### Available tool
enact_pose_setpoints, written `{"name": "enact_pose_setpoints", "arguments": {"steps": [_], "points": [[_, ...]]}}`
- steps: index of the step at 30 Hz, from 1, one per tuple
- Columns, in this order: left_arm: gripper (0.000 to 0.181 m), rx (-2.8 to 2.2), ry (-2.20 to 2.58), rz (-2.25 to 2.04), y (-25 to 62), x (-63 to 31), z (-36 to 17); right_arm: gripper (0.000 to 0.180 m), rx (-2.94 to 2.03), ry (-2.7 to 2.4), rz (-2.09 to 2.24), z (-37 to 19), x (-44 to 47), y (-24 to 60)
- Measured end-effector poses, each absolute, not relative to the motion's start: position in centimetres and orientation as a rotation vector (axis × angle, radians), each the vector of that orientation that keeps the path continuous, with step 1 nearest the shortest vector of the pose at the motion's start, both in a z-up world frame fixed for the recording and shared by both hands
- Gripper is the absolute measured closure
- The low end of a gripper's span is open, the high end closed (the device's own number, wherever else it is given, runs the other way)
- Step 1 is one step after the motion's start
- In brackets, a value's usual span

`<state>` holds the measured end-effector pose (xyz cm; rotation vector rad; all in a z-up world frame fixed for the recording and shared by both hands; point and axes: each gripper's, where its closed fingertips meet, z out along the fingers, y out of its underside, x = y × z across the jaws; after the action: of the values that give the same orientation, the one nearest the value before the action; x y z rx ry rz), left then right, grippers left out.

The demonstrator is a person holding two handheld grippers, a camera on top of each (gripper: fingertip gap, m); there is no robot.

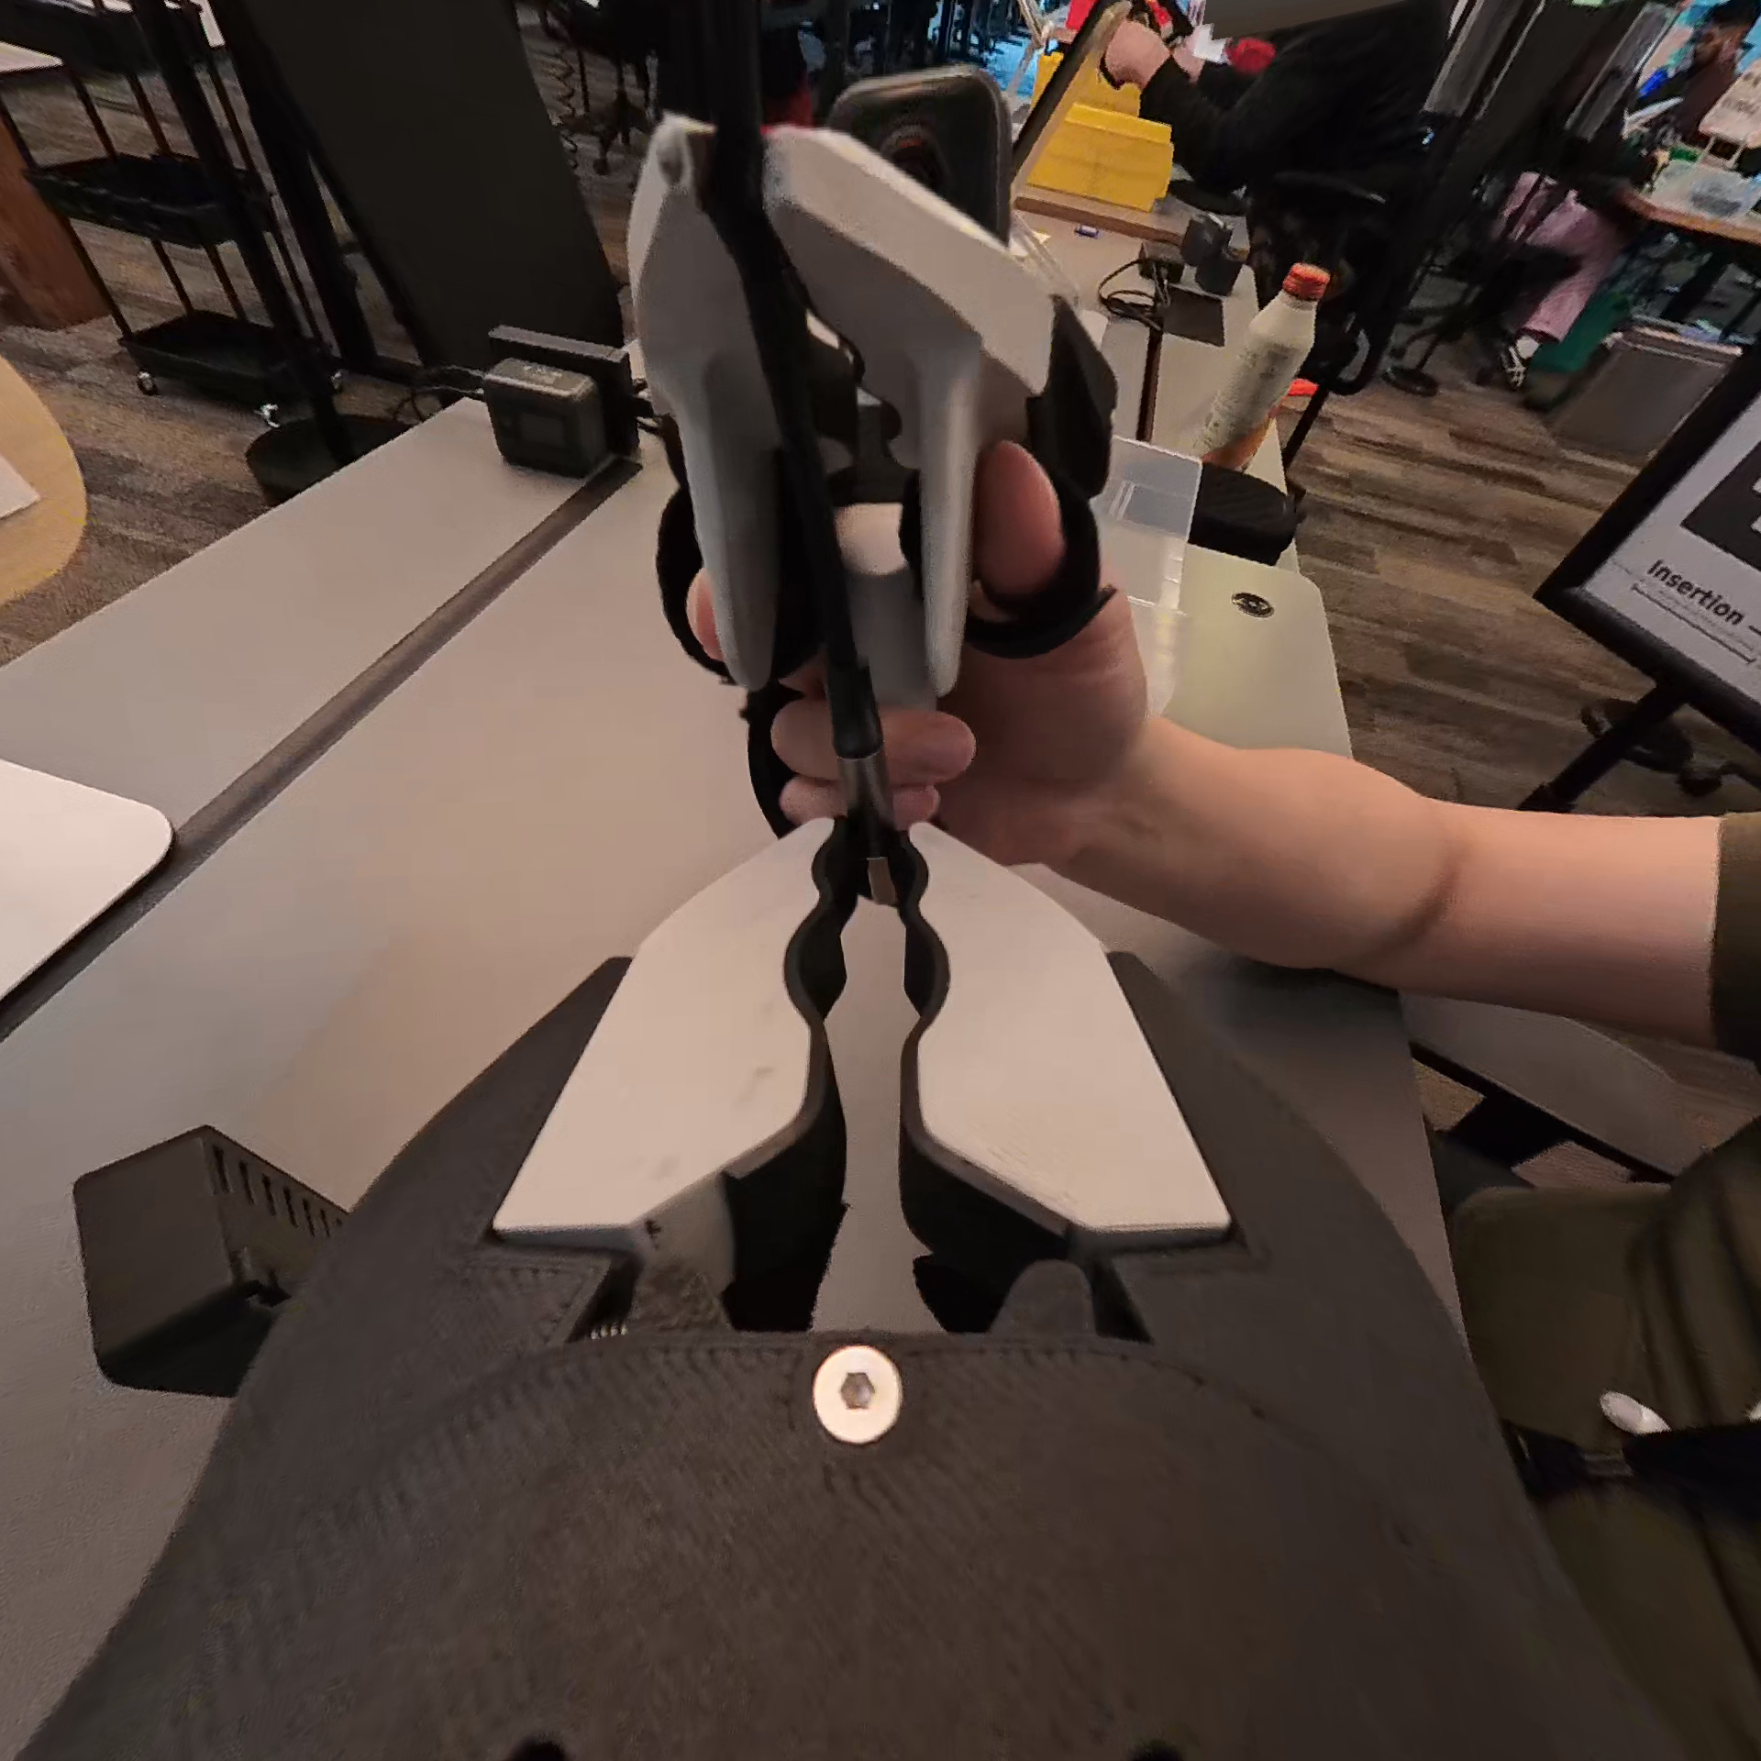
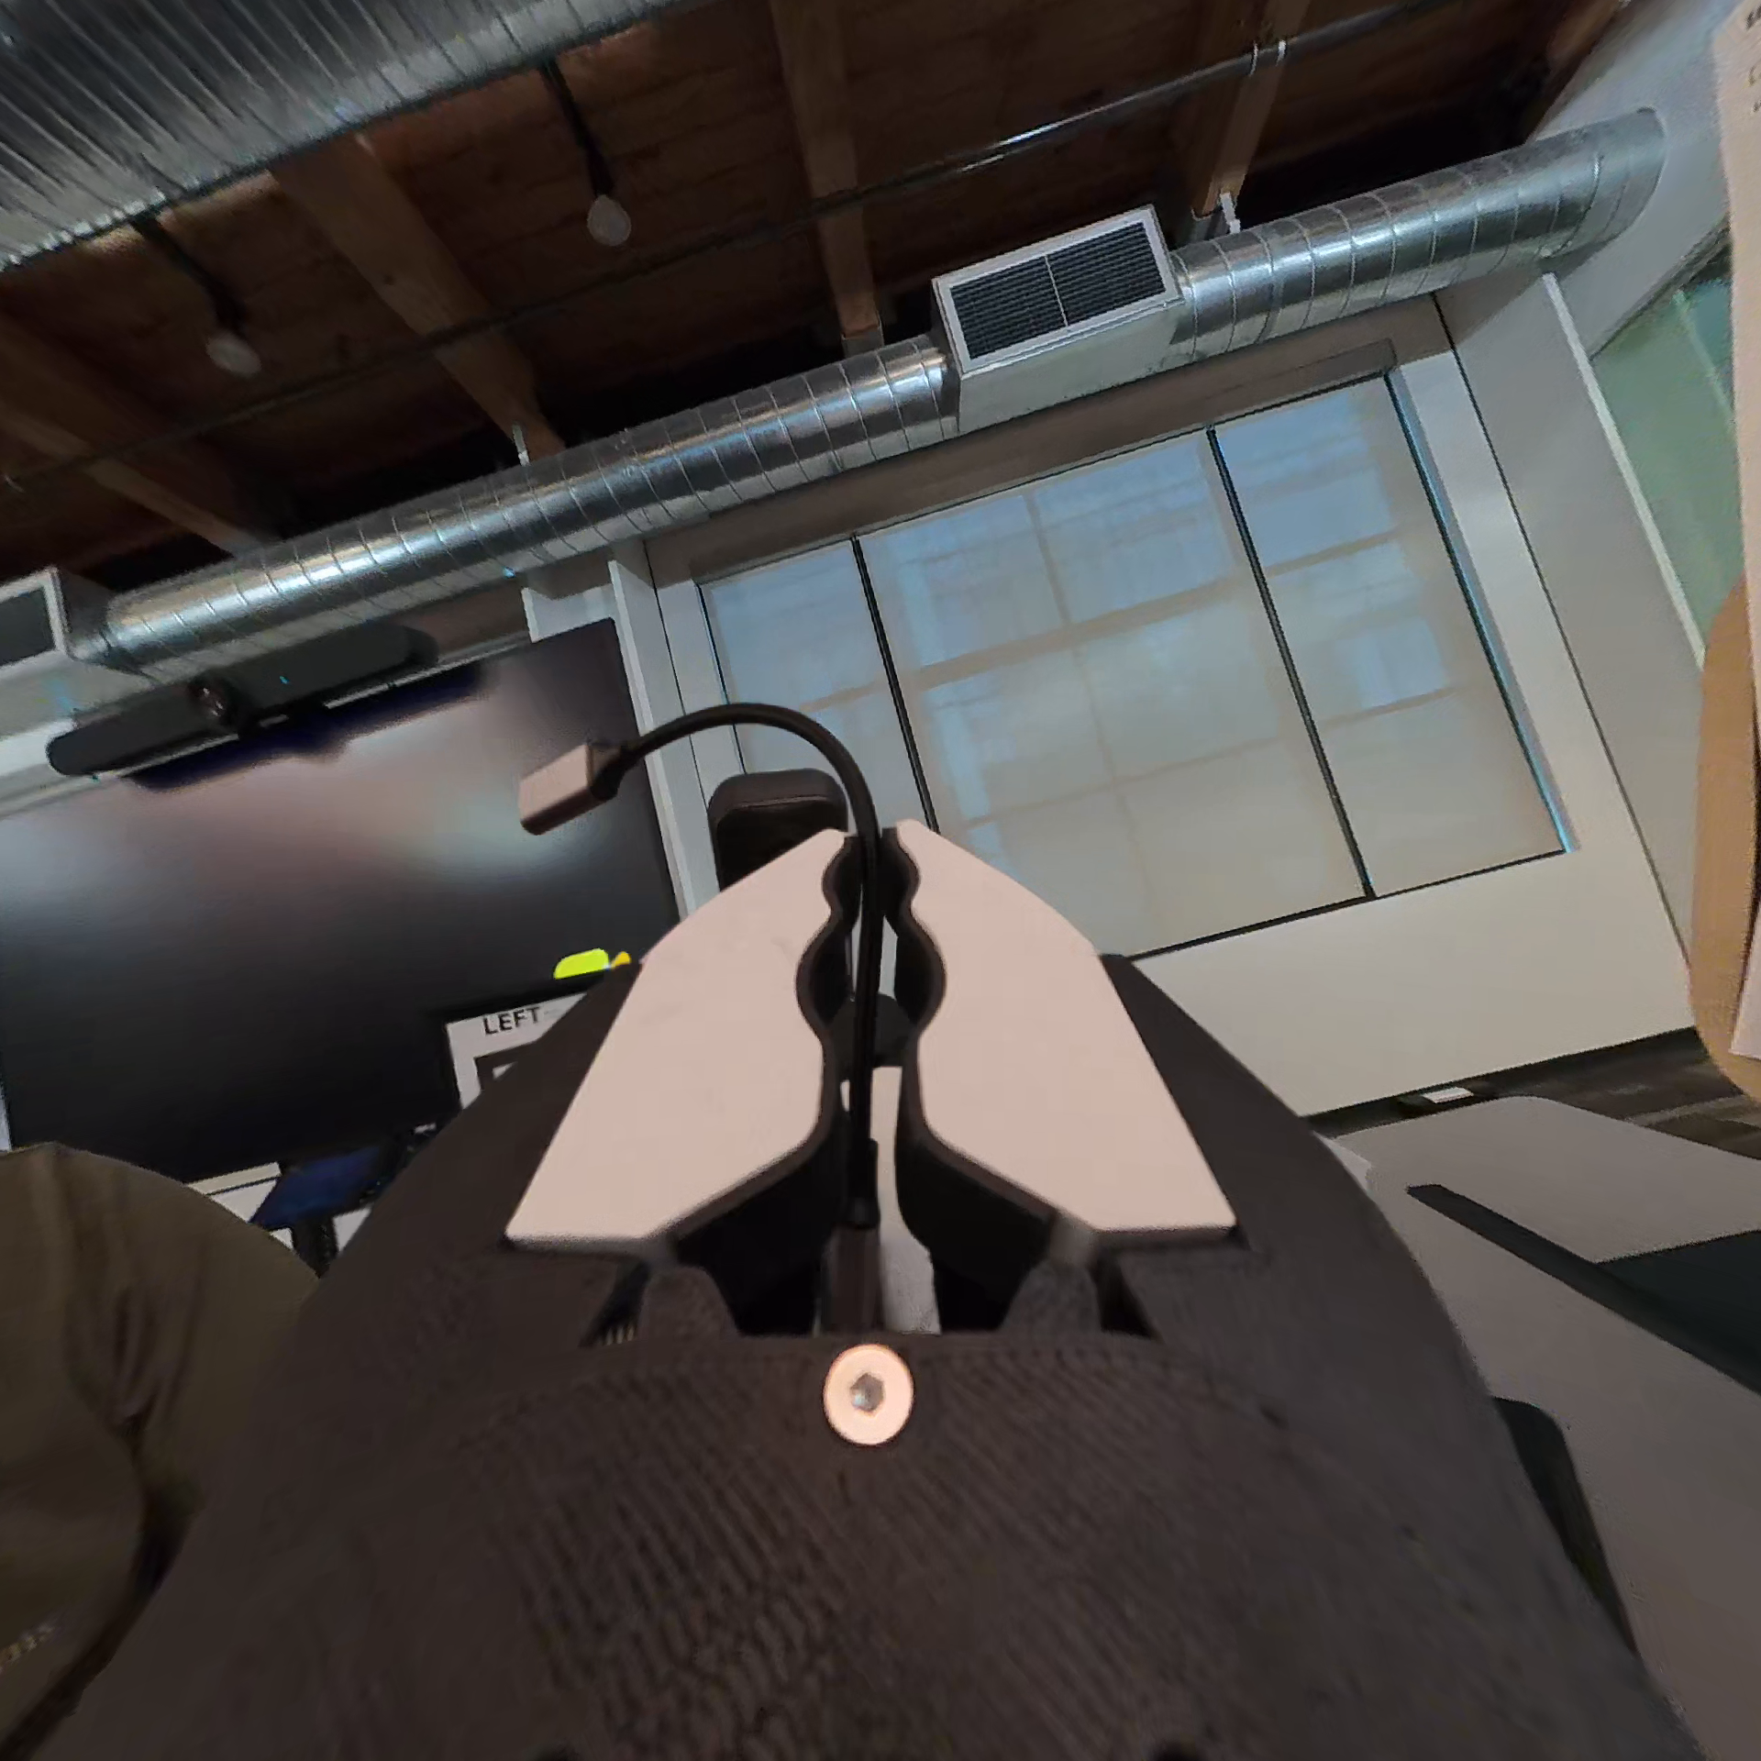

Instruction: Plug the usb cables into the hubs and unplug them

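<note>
Held above the grey worktop [image 1: 429,762], the left gripper [image 1: 869,872] pinches the metal plug [image 1: 877,858] of a thin black cable [image 2: 862,1001], which the right gripper [image 2: 865,843] clamps higher up, its silver connector [image 2: 562,786] dangling free.

Left wrist view looks level across the table [image 1: 400,762]; right tilts ceilingward.
</note>
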<state>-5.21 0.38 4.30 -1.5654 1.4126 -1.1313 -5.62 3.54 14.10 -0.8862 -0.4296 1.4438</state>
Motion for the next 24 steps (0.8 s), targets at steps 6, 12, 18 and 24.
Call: {"name": "enact_pose_setpoints", "arguments": {"steps": [6,12,18,24], "points": [[0.175,-1.684,1.458,-1.125,-0.2,-5.8,3.5,0.174,-0.875,-0.537,1.507,13.4,-4.9,3.2],[0.175,-1.796,1.485,-1.179,-0.4,-6.4,2.4,0.154,-0.927,-0.521,1.449,10.3,-1.4,5.7],[0.175,-1.868,1.456,-1.316,-0.9,-7.2,2.6,0.161,-0.881,-0.787,0.502,8.0,0.2,5.6],[0.175,-1.896,1.398,-1.431,-0.5,-8.2,3.2,0.145,-0.632,-1.12,-0.465,7.6,-4.4,4.0]]}}
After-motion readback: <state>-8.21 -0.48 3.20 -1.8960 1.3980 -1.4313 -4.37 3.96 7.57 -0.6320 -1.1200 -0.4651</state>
